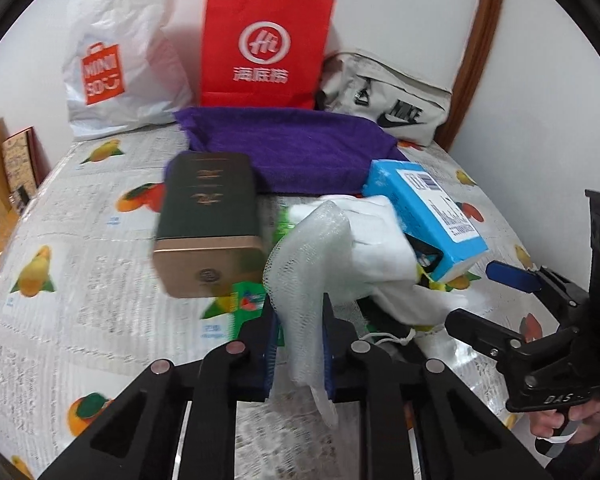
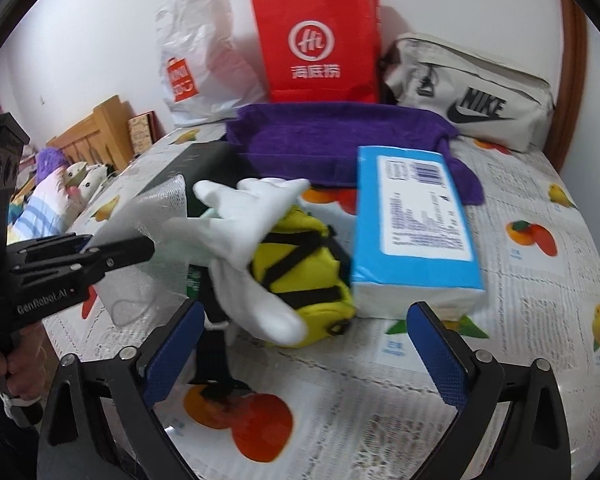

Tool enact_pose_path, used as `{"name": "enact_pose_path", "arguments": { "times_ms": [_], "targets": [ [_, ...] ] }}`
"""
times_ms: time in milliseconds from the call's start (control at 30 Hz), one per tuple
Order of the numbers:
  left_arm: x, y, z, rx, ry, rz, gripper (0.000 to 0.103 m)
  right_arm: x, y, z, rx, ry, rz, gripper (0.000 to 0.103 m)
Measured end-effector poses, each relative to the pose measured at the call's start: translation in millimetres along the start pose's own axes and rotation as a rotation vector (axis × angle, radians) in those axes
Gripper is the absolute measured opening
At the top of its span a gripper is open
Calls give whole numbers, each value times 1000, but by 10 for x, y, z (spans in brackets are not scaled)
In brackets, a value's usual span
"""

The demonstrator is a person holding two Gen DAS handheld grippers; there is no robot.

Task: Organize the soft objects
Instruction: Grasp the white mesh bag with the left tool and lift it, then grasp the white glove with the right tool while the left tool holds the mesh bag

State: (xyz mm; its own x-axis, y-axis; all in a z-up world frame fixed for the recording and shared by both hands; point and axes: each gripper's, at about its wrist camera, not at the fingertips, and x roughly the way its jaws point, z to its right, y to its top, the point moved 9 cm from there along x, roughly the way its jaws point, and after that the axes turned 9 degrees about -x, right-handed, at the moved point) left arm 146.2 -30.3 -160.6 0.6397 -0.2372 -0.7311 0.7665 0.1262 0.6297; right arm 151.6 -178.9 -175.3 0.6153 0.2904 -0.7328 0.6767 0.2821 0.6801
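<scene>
left gripper point(image 1: 300, 344) jaws clamped on mesh cloth point(image 1: 304, 264) | right gripper point(image 2: 300, 344) jaws apart, bee pouch point(image 2: 304, 276) just ahead

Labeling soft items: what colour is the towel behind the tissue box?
Purple towel, plain, with no pattern; clearest in the right wrist view.

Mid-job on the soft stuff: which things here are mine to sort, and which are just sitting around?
Job:
mesh cloth, held in the left gripper
white gloves
yellow pouch
purple towel
right gripper, jaws wide apart, nothing held

Lying about:
dark tin
blue box
red bag
Miniso bag
Nike bag
</scene>
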Motion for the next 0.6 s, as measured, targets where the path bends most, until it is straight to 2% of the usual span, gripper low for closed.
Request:
{"name": "enact_pose_path", "arguments": {
  "times_ms": [100, 200, 267, 333, 400, 433, 500, 600],
  "targets": [
    [-72, 22, -166, -24, 22, 14, 16, 68, 16, -114, -29, 8, -6, 94],
    [-100, 39, -310, -49, 41, 20, 16, 172, 15, -181, -47, 16, -25, 84],
    [-103, 42, -395, -67, 49, 20, 16, 241, 2, -210, -52, 20, -40, 64],
    [-92, 29, -473, -81, 60, 17, 16, 272, -7, -218, -62, 3, -45, 53],
    [-77, 8, -520, -92, 63, 12, 16, 251, 1, -240, -91, -1, -37, 31],
    [-66, -7, -539, -96, 64, 9, 16, 228, 6, -242, -88, 11, -31, 25],
    [-56, -32, -559, -102, 68, 6, 16, 158, 15, -231, -60, 50, -15, 25],
    [-56, -48, -563, -107, 69, 6, 16, 43, 31, -205, -60, 46, 11, 23]
  ]
}}
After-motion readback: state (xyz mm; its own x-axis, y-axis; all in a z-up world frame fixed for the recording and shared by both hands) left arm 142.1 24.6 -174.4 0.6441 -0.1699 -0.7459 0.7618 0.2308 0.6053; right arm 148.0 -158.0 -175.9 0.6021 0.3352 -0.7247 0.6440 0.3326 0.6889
